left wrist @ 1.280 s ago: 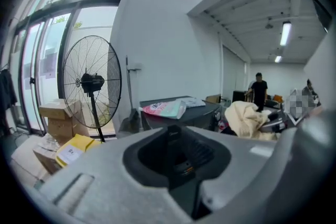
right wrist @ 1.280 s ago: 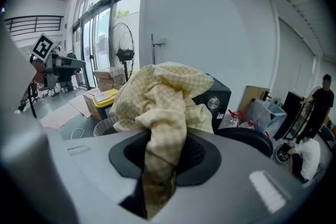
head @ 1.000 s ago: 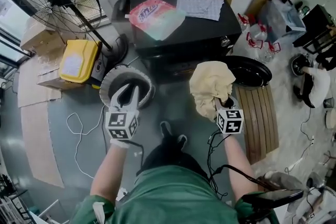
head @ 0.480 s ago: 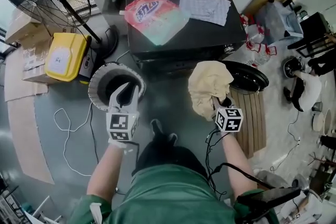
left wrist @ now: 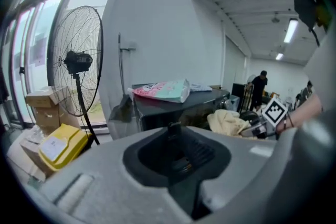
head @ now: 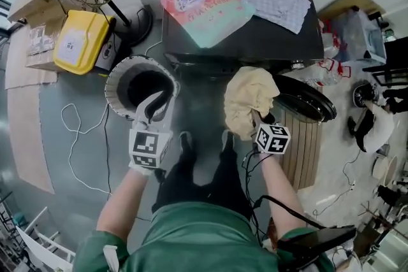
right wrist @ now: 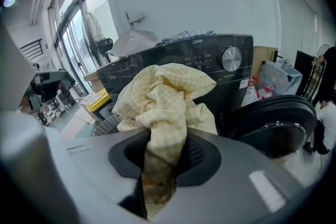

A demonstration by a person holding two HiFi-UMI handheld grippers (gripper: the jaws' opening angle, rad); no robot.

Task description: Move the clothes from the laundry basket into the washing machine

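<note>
Seen from above, the right tool (head: 256,123) is clenched on a bunched cream checked cloth (head: 247,97), holding it in the air just in front of the dark washing machine (head: 255,41), whose round door (head: 307,102) stands open to the right. The left tool (head: 155,106) is closed with nothing in it, poised over the round laundry basket (head: 115,83) on the floor, whose dark inside shows no clothes where visible. The task seems near its end: this cloth is out of the basket but not yet in the drum, and looks like the last piece.
</note>
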